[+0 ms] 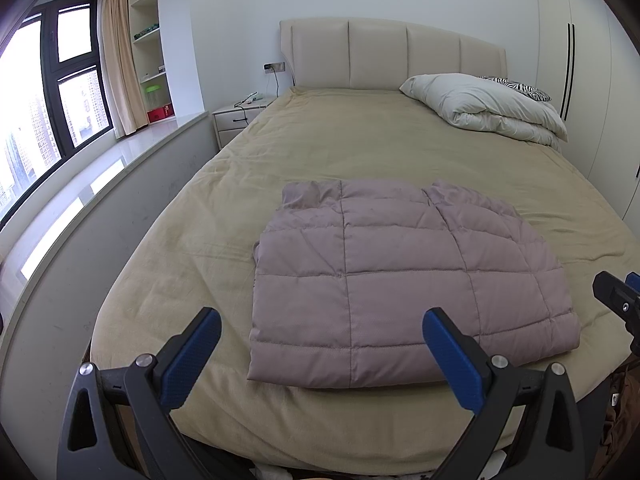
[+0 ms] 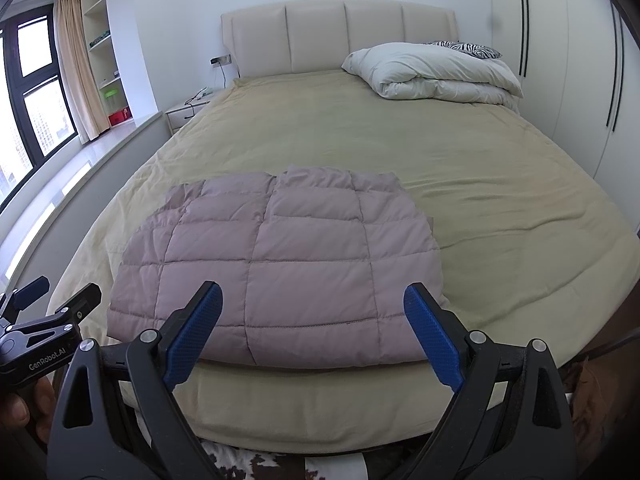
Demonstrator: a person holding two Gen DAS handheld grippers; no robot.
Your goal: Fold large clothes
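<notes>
Evidently soft, puffy quilted jacket [image 2: 276, 268] (light, probably slippery): best pinched at near hem corners; left gripper [image 1: 320, 356] and right gripper [image 2: 312, 328] spread, empty.

Before me stands the bed [image 1: 360, 152], spread with a tan cover. A folded mauve quilted garment [image 1: 408, 280] lies flat at its near end; a rumpled white duvet [image 1: 484, 108] sits far right, by the headboard.
</notes>
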